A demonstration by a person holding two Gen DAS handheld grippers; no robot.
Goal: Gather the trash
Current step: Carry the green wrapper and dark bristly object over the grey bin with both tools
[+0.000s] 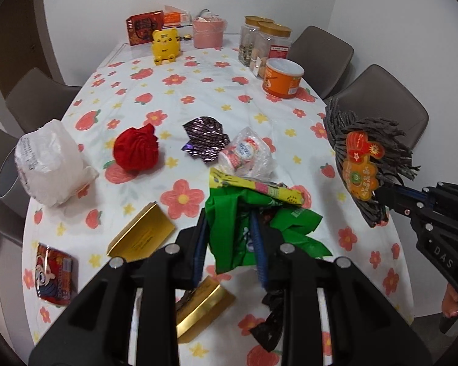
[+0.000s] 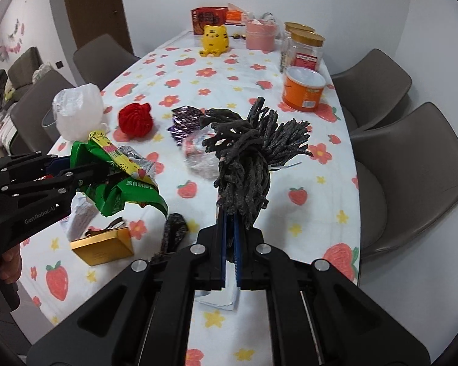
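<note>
My left gripper (image 1: pixel 229 228) is shut on a crumpled green wrapper (image 1: pixel 238 213) with a yellow snack packet (image 1: pixel 259 187) bunched against it, lifted above the flowered tablecloth (image 1: pixel 174 97). My right gripper (image 2: pixel 230 222) is shut on a dark grey fringed bundle (image 2: pixel 247 158), which carries an orange-red label (image 1: pixel 361 164). On the table lie a red crumpled ball (image 1: pixel 136 148), a purple foil wrapper (image 1: pixel 206 140), a clear bag with a cup (image 1: pixel 247 152), a white plastic bag (image 1: pixel 49 164), two gold boxes (image 1: pixel 142 235) (image 1: pixel 203 308), a crushed red can (image 1: pixel 55 277) and a black wrapper (image 1: pixel 268 320).
At the far end stand an orange tub (image 1: pixel 282 77), gold-lidded jars (image 1: pixel 268 42), a yellow tiger figure (image 1: pixel 166 45), a pink container (image 1: pixel 207 32) and a red box (image 1: pixel 145 27). Grey chairs (image 1: pixel 381 100) line both sides of the table. A hand (image 2: pixel 10 262) holds the left gripper's handle.
</note>
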